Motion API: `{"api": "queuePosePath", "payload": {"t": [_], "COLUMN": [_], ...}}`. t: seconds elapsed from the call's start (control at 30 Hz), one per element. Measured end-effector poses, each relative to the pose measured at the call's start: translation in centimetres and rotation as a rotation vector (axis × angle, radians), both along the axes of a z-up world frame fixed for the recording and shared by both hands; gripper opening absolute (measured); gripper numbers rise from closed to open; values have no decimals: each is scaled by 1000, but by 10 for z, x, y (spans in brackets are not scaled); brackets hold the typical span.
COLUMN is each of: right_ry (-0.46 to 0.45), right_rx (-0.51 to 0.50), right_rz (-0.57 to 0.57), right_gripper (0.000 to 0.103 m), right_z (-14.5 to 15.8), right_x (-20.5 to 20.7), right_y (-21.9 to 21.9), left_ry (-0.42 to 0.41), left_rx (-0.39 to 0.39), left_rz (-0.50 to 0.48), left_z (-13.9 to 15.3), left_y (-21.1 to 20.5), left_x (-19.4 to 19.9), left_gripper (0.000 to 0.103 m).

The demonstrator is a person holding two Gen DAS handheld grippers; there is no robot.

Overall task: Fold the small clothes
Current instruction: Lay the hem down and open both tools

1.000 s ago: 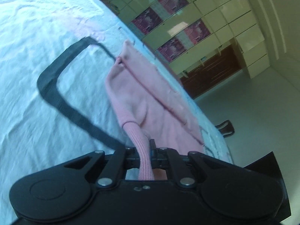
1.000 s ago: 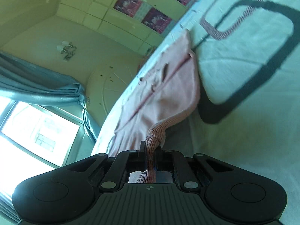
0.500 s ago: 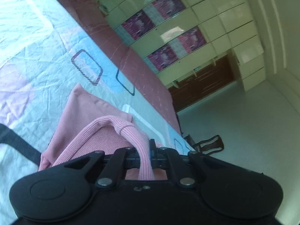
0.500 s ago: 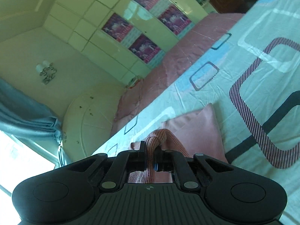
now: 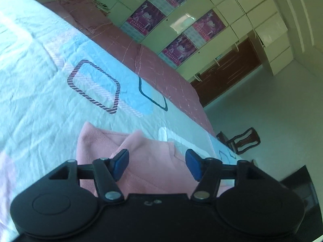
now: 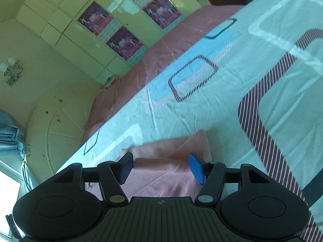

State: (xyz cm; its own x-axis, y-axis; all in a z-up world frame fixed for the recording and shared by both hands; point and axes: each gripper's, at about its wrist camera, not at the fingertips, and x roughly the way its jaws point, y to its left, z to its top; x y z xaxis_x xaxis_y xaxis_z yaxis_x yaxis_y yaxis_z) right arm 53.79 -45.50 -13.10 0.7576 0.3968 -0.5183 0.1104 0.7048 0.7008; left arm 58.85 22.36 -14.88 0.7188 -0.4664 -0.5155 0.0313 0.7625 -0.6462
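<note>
A small pink knitted garment (image 5: 145, 161) lies folded over on the patterned bedsheet (image 5: 40, 84), just beyond both grippers. My left gripper (image 5: 156, 164) hangs over it with its jaws opening; the blue pads (image 5: 191, 164) stand apart and press on nothing. In the right wrist view the same pink garment (image 6: 169, 161) lies blurred beneath my right gripper (image 6: 160, 168), whose jaws are also opening with the cloth loose below them. Neither gripper holds the fabric.
A pink quilt (image 5: 153, 64) runs along the bed's far side. Behind it stands a cream wardrobe with purple posters (image 5: 181, 20). A dark chair (image 5: 242, 141) is on the floor past the bed's edge. A round headboard (image 6: 56, 121) and a curtain (image 6: 10, 133) show in the right wrist view.
Both grippers carried the garment's ribbed edge across the bed, folding the garment over, then let go. Their jaws went from shut on the cloth to apart.
</note>
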Motion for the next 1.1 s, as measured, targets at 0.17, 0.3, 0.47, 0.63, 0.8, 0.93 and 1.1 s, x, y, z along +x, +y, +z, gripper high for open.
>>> {"api": "queuePosePath", "payload": {"t": [0.17, 0.3, 0.47, 0.63, 0.8, 0.93, 1.1], "right_ry": [-12, -10, -35, -162, -97, -34, -46], "right_rx": [-252, -504, -719, -748, -770, -775, -835], "right_rz": [139, 278, 381, 285, 255, 225, 196], "right_gripper": [55, 45, 8, 7, 7, 8, 40], "right_z": [7, -1, -15, -2, -25, -36, -11], "right_x": [15, 31, 38, 29, 43, 51, 39], "right_y": [25, 63, 97, 99, 101, 104, 113], "left_ry": [-2, 33, 1, -150, -65, -24, -44], "left_rx": [309, 525, 565, 505, 505, 597, 671], "left_rz": [-145, -235, -197, -27, 41, 29, 9], "left_z": [5, -5, -13, 3, -10, -22, -6], "left_y": [-25, -49, -52, -40, -36, -48, -54], "left_x": [18, 36, 35, 13, 26, 33, 23], "left_gripper": [57, 41, 7, 7, 7, 8, 36]}}
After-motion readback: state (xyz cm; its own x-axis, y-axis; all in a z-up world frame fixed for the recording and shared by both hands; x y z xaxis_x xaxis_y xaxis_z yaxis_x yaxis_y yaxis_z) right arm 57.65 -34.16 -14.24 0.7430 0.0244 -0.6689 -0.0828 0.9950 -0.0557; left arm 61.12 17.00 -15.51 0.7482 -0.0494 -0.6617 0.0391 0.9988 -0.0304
